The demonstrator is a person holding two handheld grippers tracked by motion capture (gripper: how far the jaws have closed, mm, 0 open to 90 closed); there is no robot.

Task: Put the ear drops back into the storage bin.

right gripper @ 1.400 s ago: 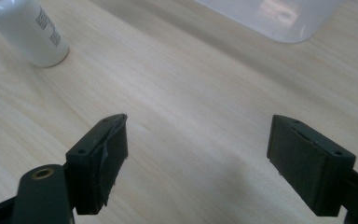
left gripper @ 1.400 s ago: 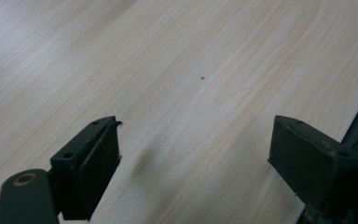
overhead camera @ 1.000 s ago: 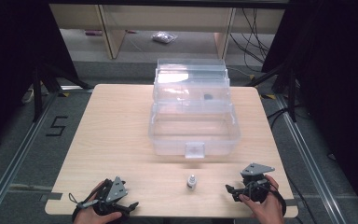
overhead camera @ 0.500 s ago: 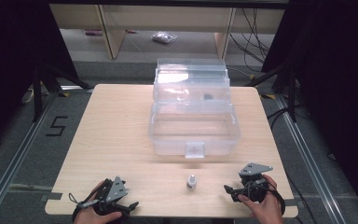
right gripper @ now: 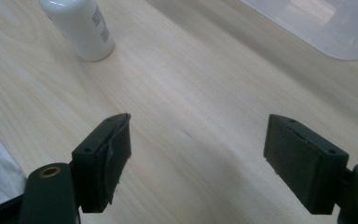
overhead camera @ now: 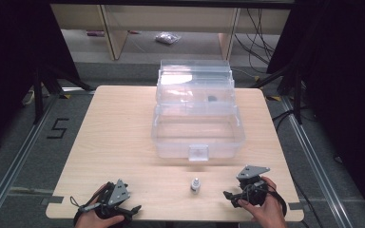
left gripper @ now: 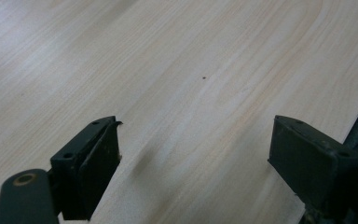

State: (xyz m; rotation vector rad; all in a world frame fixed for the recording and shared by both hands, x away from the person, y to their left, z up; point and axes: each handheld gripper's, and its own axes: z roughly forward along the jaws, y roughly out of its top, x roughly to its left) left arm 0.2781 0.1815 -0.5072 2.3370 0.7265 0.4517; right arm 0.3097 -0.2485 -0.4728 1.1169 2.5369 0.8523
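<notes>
High view: wooden table (overhead camera: 114, 142); clear open box (overhead camera: 197, 128) at centre-rear; small white bottle (overhead camera: 195, 185) upright near front edge, between both grippers, apart from each. Left gripper (overhead camera: 123, 209): jaws spread wide, empty. Right gripper (overhead camera: 233, 197): jaws spread wide, empty, angled toward bottle. Bottle judged light, rigid, smooth, easily toppled; take around mid-body, below cap.

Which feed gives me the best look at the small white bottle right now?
The right gripper view: the small white bottle is close, label visible, though its top is cropped. The high view shows it whole but tiny.
</notes>
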